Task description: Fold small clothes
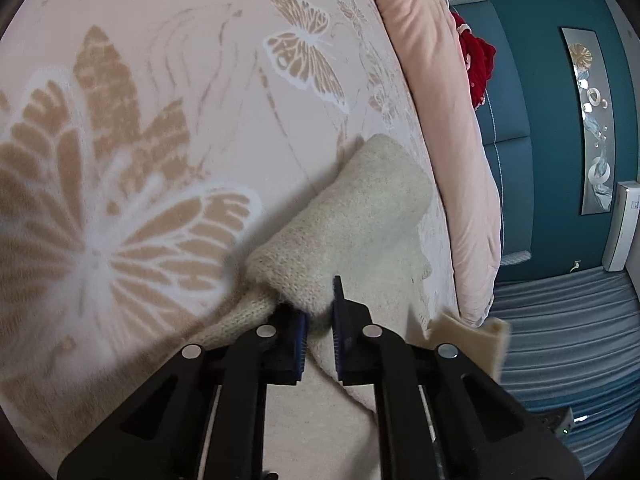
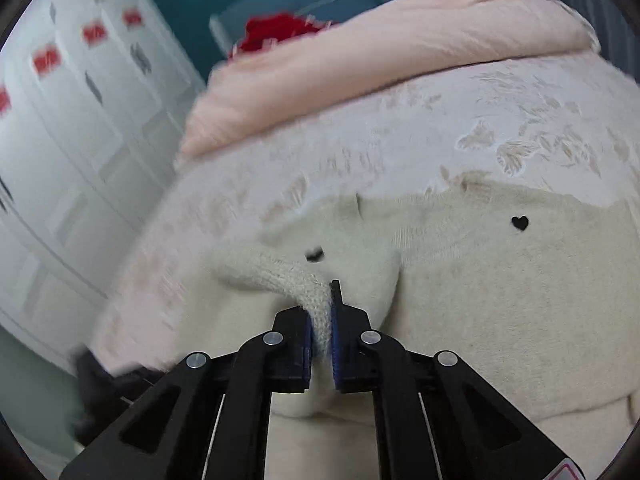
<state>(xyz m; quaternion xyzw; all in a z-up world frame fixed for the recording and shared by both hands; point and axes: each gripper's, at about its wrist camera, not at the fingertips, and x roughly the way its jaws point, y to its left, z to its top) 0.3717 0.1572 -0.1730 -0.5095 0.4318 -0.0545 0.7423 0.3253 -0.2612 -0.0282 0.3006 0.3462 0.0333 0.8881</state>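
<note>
Cream knit sweater (image 2: 480, 280) spread on butterfly-print bedspread (image 1: 168, 92), filling lower centre and right of right wrist frame, black heart marks on it. Right gripper (image 2: 321, 316) jaws pinched on a knit fold at lower centre. Left gripper (image 1: 320, 312) jaws clamped on sweater edge, lower centre. Pink quilt (image 1: 440, 120) beyond, upper right.

Cream knit sweater (image 2: 500, 292) with black hearts, spread on bed, sleeve lifted

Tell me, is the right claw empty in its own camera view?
No, the right claw is shut on a bunched fold of the cream knit sweater, which fills the gap between its blue pads.
</note>
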